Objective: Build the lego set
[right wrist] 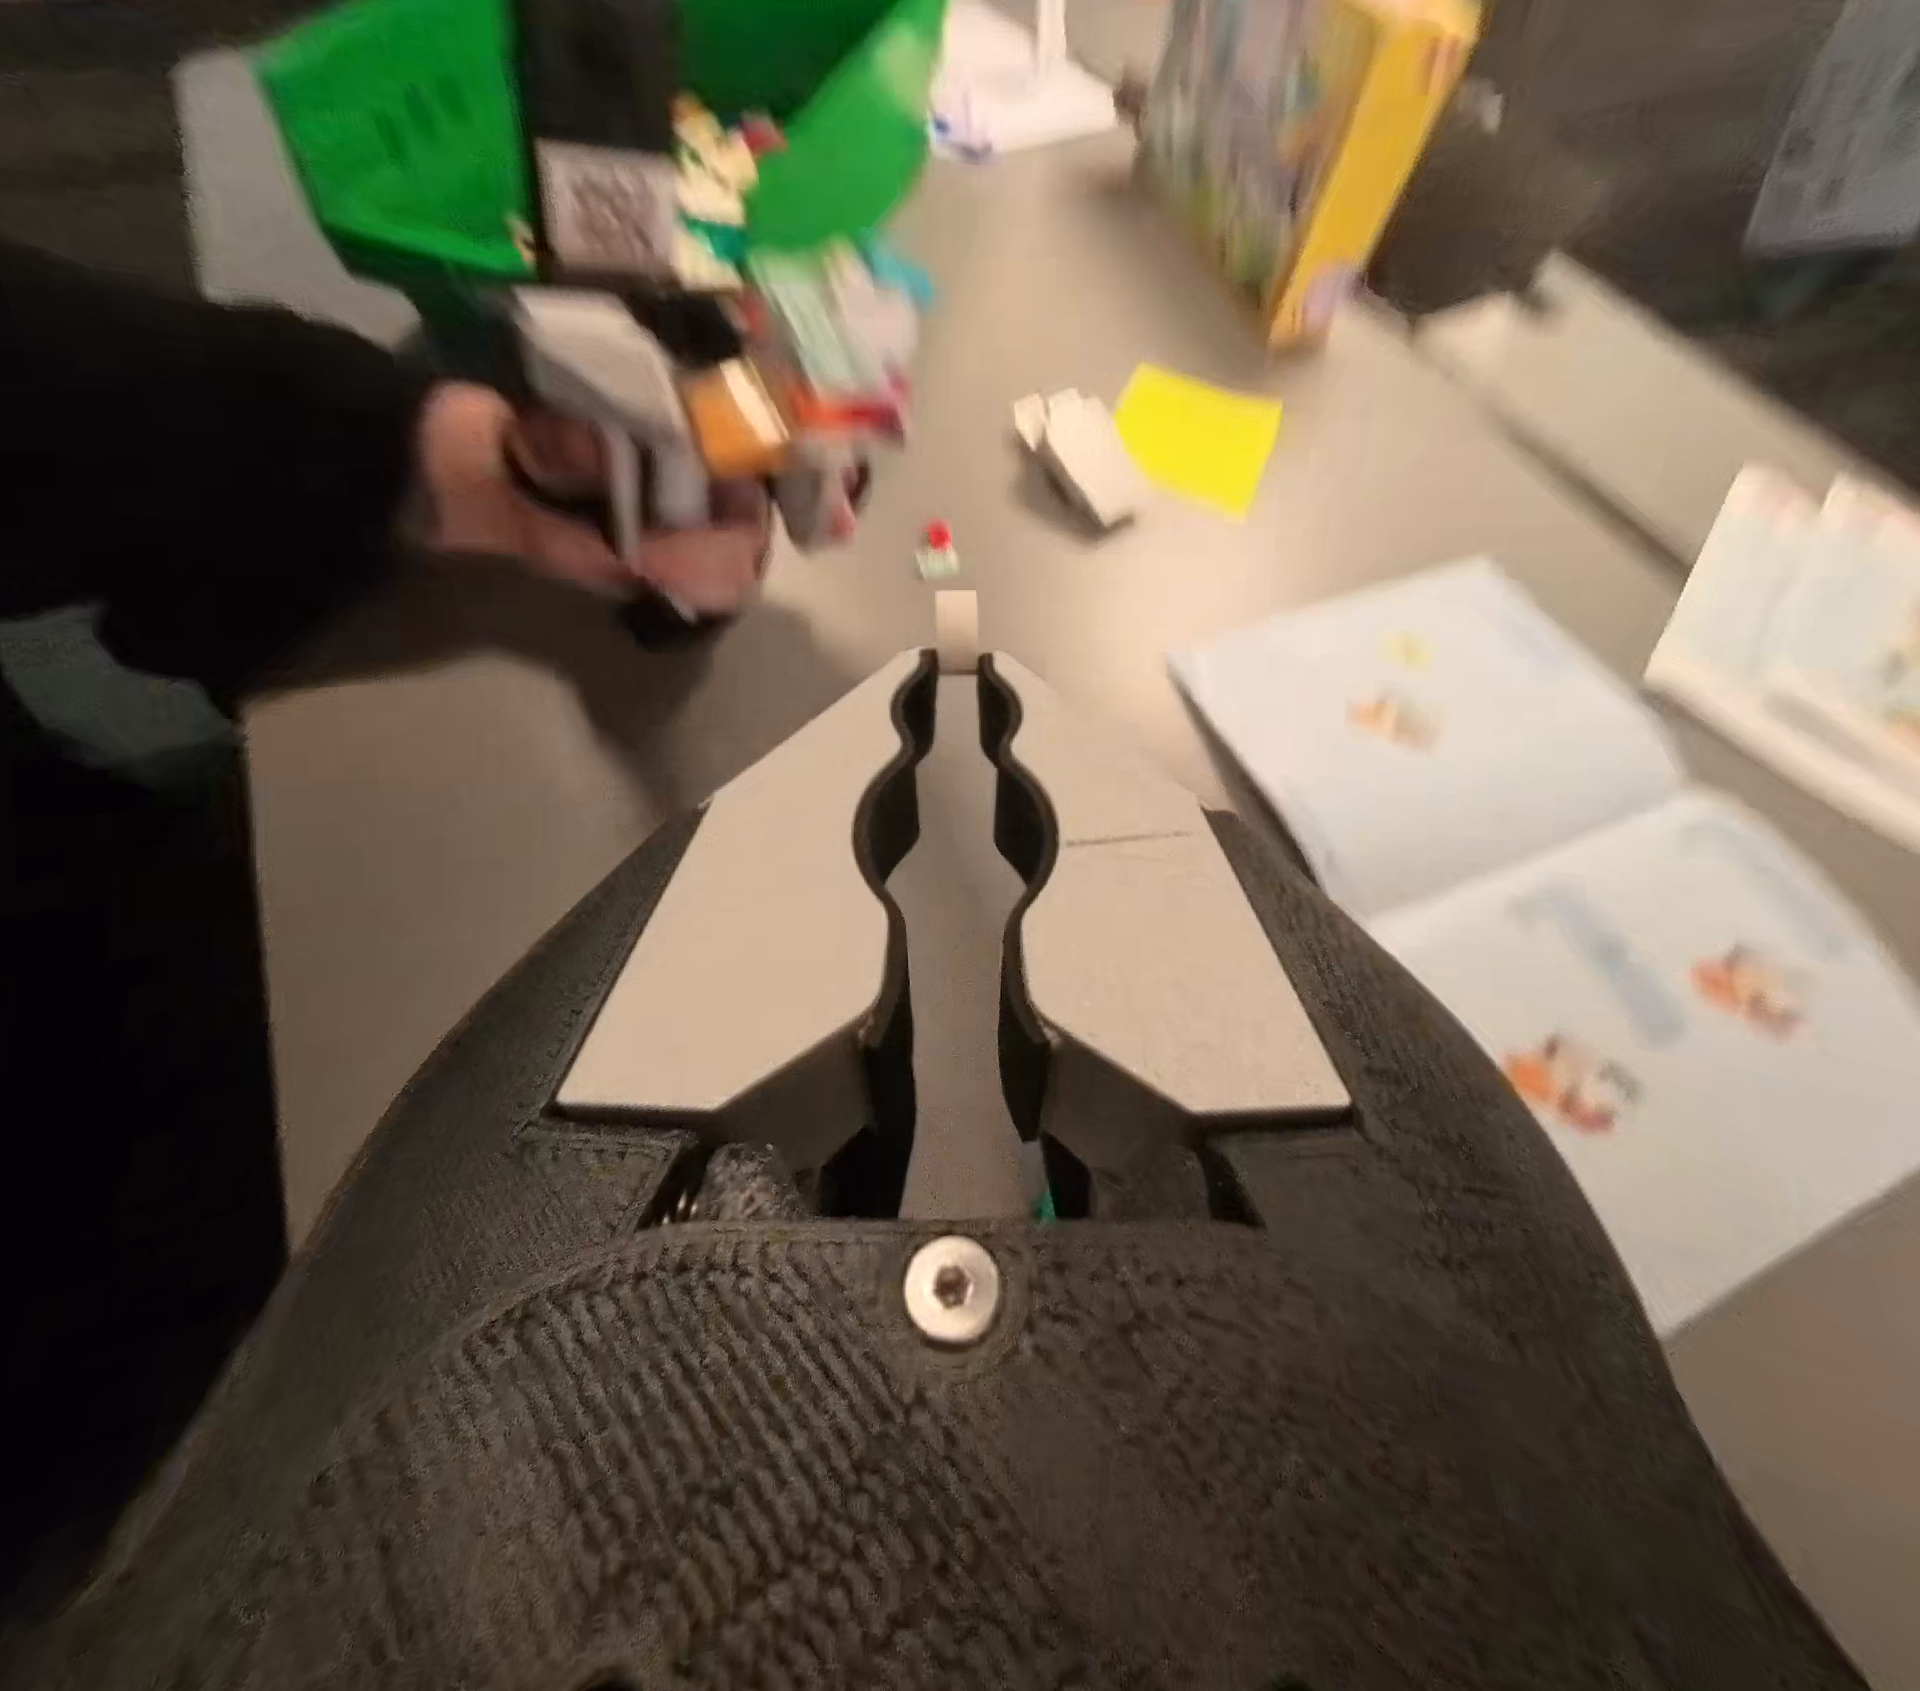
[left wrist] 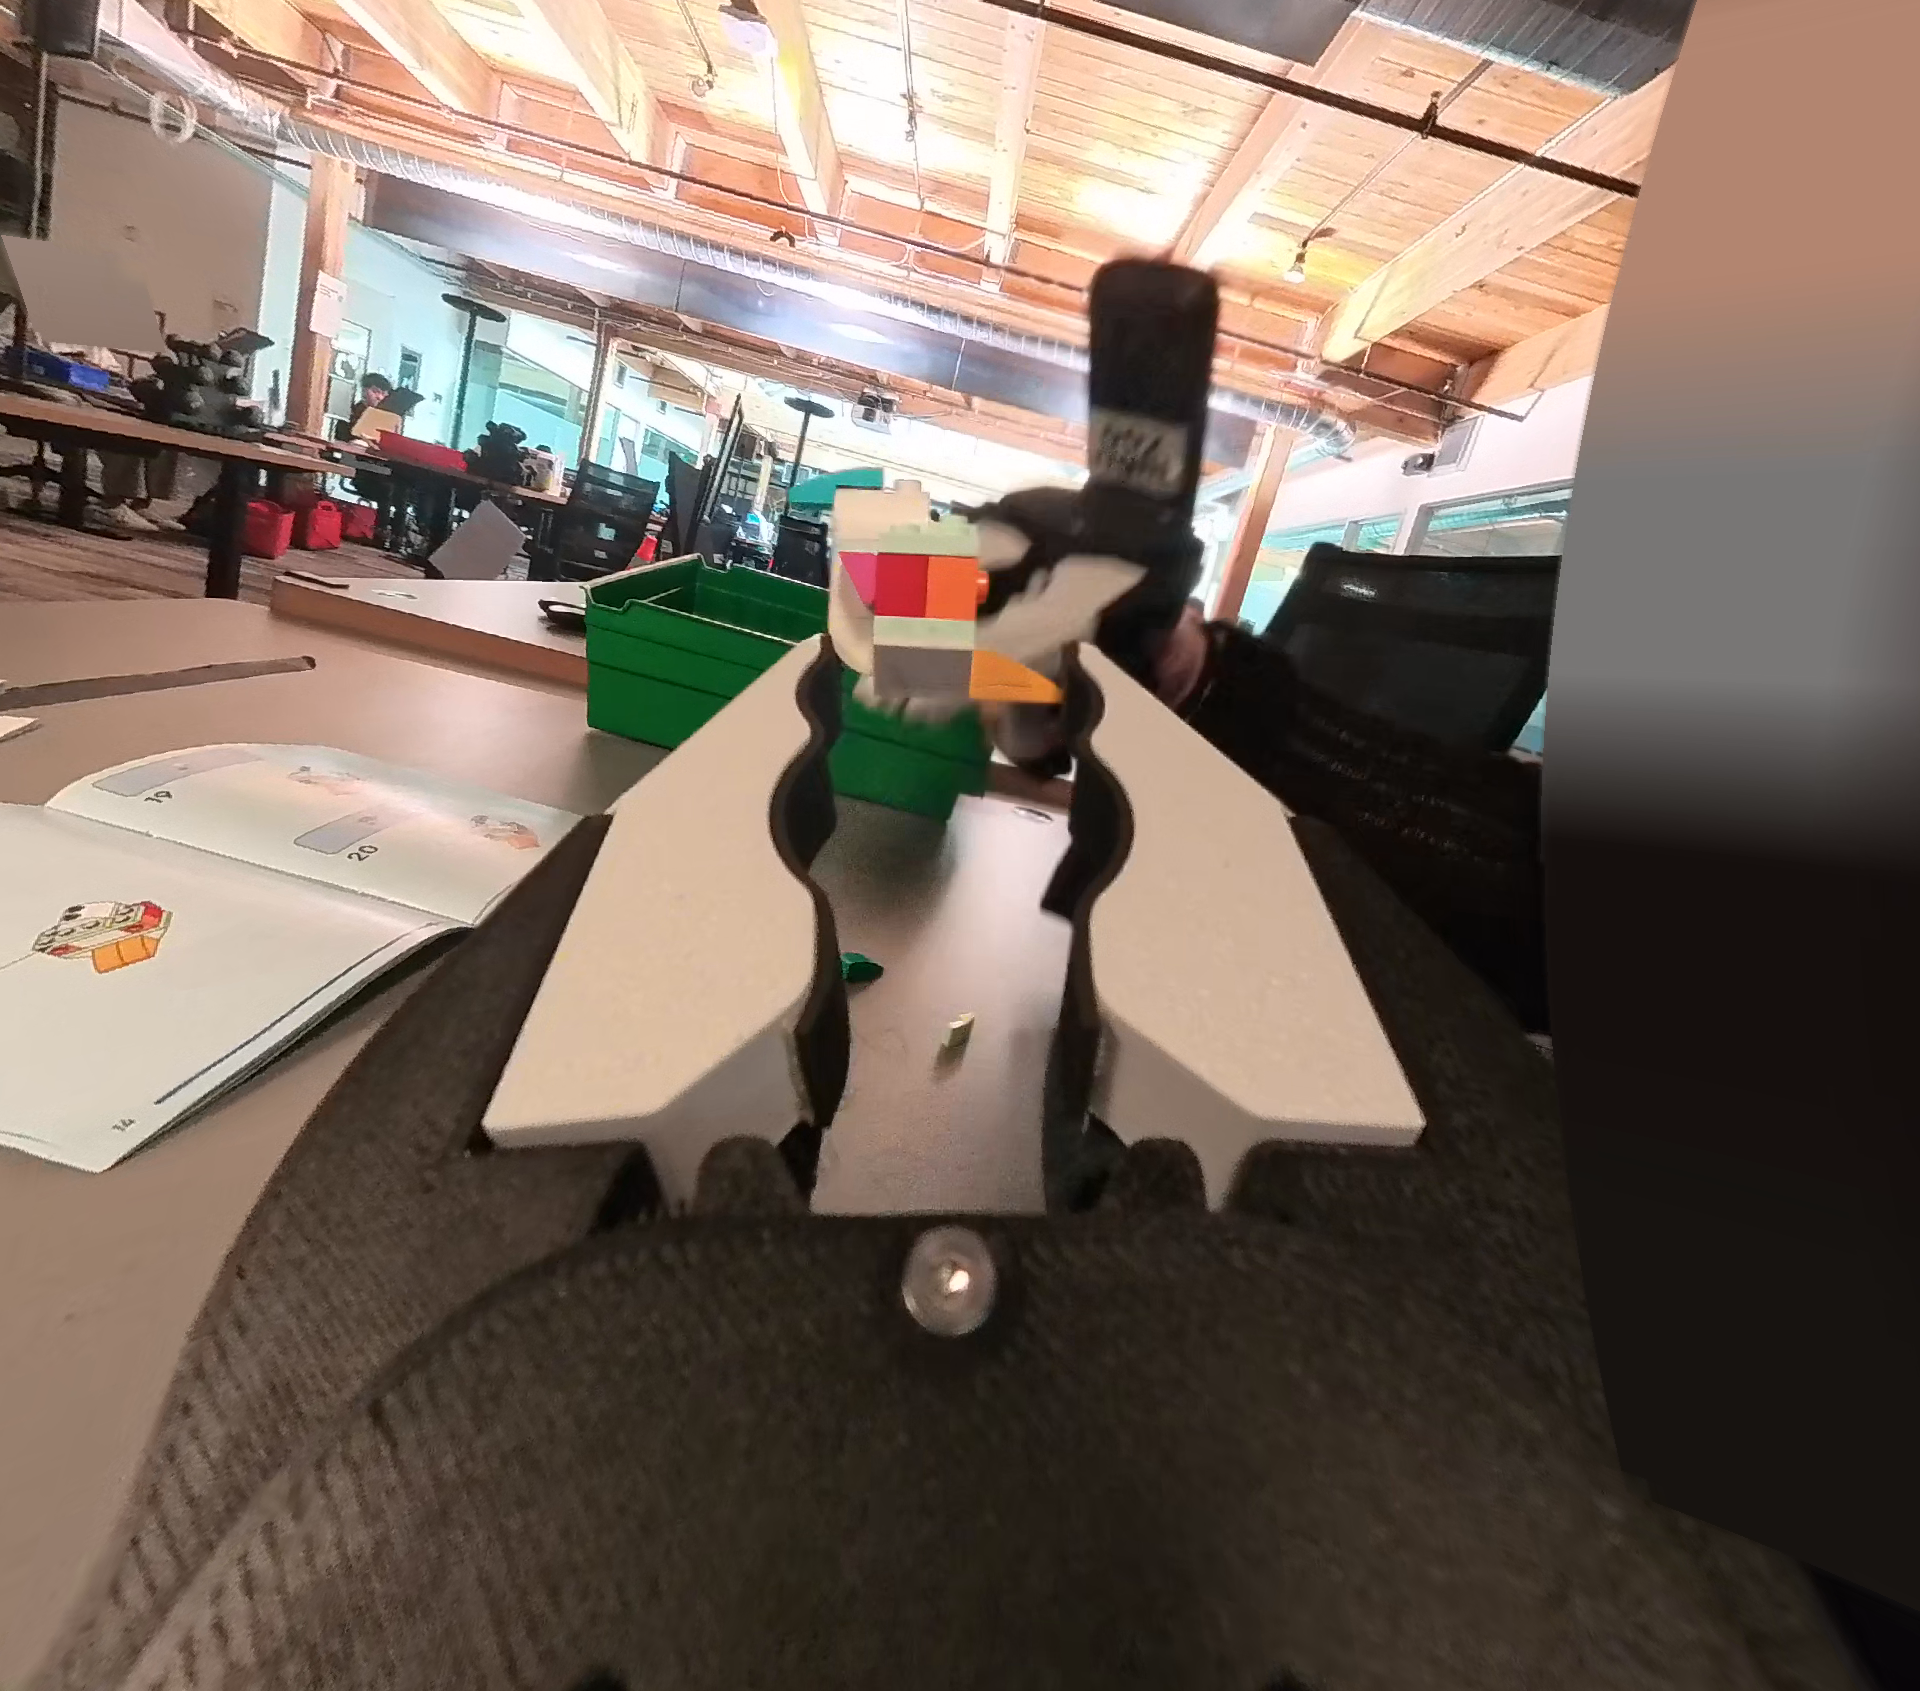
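Note:
My left gripper [left wrist: 948, 665] is shut on a small lego build [left wrist: 914, 592] of white, mint, red, orange and grey bricks, held up above the table. The same build shows blurred in the right wrist view [right wrist: 831, 353], in front of the hand [right wrist: 540, 478] that holds the left gripper. My right gripper [right wrist: 954, 662] is shut on a small white piece [right wrist: 957, 623] that sticks out past its tips. In the left wrist view the right gripper [left wrist: 1039, 592] sits just right of the build. A tiny red and green piece [right wrist: 937, 550] lies on the table beyond the white piece.
A green bin [left wrist: 707, 654] stands behind the build, also in the right wrist view [right wrist: 416, 114]. An open instruction booklet [left wrist: 208, 914] lies left; it is at the right in the right wrist view [right wrist: 1507, 789]. A yellow box [right wrist: 1320, 114], yellow sheet [right wrist: 1195, 436] and loose bits [left wrist: 860, 968] are on the table. The grippers' ends are close to 6 cm from one another.

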